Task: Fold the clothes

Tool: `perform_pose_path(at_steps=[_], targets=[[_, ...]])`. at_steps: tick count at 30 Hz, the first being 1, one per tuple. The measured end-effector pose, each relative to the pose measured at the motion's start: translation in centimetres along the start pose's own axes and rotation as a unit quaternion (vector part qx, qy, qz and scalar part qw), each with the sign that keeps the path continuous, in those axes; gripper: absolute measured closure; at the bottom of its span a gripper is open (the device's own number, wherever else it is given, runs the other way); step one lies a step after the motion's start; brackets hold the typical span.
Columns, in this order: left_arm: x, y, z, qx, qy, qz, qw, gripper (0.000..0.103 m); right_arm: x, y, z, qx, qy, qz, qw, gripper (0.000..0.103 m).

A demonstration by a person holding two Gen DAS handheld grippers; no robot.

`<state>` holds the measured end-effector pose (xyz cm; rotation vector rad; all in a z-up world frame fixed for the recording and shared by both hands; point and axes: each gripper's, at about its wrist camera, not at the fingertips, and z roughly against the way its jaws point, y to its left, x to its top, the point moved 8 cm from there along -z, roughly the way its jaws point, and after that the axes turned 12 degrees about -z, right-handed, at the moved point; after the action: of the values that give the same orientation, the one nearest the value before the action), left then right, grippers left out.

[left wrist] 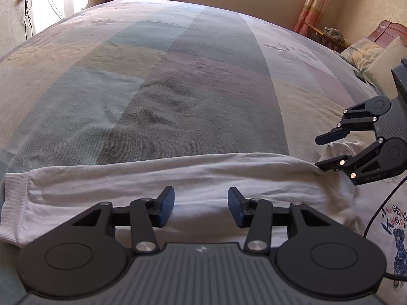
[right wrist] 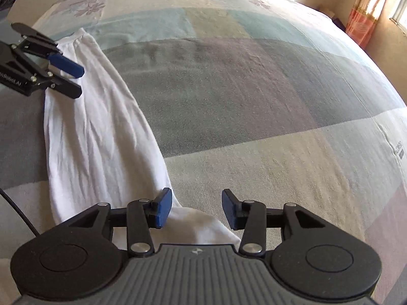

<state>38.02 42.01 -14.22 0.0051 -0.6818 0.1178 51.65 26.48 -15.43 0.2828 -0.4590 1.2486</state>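
The left gripper (left wrist: 201,207) hangs over the middle of a white sleeve (left wrist: 162,185), its blue pads apart with only loose cloth showing in the gap below them, so it grips nothing. The right gripper (right wrist: 196,208) sits at the other end of that sleeve, near the shoulder, jaws likewise parted; from the left wrist view one of its fingers looks to rest on or just above a bunched ridge of fabric, though contact cannot be confirmed. The sleeve belongs to a white shirt (left wrist: 381,218) with a blue printed figure, spread on a patchwork bedcover (left wrist: 178,89) of grey, green and pale squares. The sleeve lies stretched out straight, cuff (left wrist: 15,193) at the far left, which suits folding it across the body in one pass. Having one gripper mid-sleeve and one at the shoulder seems meant to keep the fabric taut and the crease even. Neither has closed yet, so the fold itself looks not yet begun.
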Motion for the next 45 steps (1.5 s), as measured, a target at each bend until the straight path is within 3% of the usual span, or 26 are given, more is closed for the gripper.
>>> perform_pose_path(at_steps=[4,5,7,8,10,12,15,16,18,21,25,26,29,32,35,38,42,45], targets=[[-0.1,0.2,0.0,0.001,0.001,0.005,1.0000,0.057,-0.6,0.6,-0.4,0.000,0.003,0.023,1.000,0.054],[-0.1,0.2,0.0,0.001,0.001,0.005,1.0000,0.057,-0.6,0.7,-0.4,0.006,0.006,0.025,1.000,0.058],[-0.1,0.2,0.1,0.001,0.000,0.007,1.0000,0.056,-0.7,0.9,-0.3,0.025,0.019,0.010,0.999,0.075],[-0.1,0.2,0.1,0.000,0.000,0.010,0.9999,0.056,-0.7,1.0,-0.3,0.026,0.022,0.004,0.999,0.091],[0.2,0.2,0.1,-0.005,-0.006,0.017,0.9998,0.056,-0.8,1.1,-0.3,0.026,0.025,-0.009,0.999,0.096],[0.7,0.0,0.0,-0.008,-0.010,0.016,0.9998,0.056,-0.2,-0.4,-0.3,-0.029,0.001,-0.032,0.999,0.097],[0.9,-0.6,-0.6,-0.002,-0.002,-0.004,1.0000,0.055,0.9,-4.8,0.6,-0.110,-0.044,-0.145,0.982,0.091],[0.7,-0.5,-0.8,0.005,0.006,-0.011,0.9999,0.055,0.7,-5.5,1.4,-0.112,-0.051,-0.177,0.976,0.091],[0.1,-0.3,-1.3,0.021,0.027,-0.020,0.9992,0.055,0.0,-6.4,3.2,-0.107,-0.062,-0.232,0.965,0.079],[-1.3,0.3,-1.3,0.038,0.045,-0.025,0.9979,0.051,-3.7,-6.4,4.9,-0.125,-0.036,-0.289,0.949,0.063],[-1.4,1.4,-1.3,0.070,0.044,-0.022,0.9963,0.042,-8.5,-6.7,3.0,-0.114,-0.003,-0.383,0.917,0.063],[-1.3,1.9,-1.5,0.082,0.046,-0.021,0.9953,0.041,-8.8,-7.1,2.3,-0.115,-0.009,-0.391,0.913,0.062],[-0.9,3.8,-1.8,0.116,0.053,-0.008,0.9918,0.030,-7.4,-8.8,1.3,-0.139,-0.045,-0.388,0.910,0.047],[-0.4,5.6,-1.0,0.139,0.060,0.031,0.9880,0.034,-6.2,-10.7,1.0,-0.142,-0.048,-0.395,0.906,0.039],[0.3,5.3,0.6,0.116,0.029,0.038,0.9921,0.035,-5.6,-10.2,2.9,-0.126,-0.039,-0.394,0.910,0.039],[0.6,3.7,0.4,0.084,0.012,-0.003,0.9964,0.031,-4.8,-6.6,4.9,-0.069,-0.042,-0.383,0.920,0.037],[-0.1,3.3,-1.1,0.101,0.029,-0.038,0.9938,0.031,-2.5,1.0,4.8,0.052,-0.043,-0.339,0.939,0.036],[-1.9,5.9,-1.0,0.126,0.046,0.004,0.9910,0.029,-0.8,3.9,1.9,0.041,-0.037,-0.304,0.951,0.036]])
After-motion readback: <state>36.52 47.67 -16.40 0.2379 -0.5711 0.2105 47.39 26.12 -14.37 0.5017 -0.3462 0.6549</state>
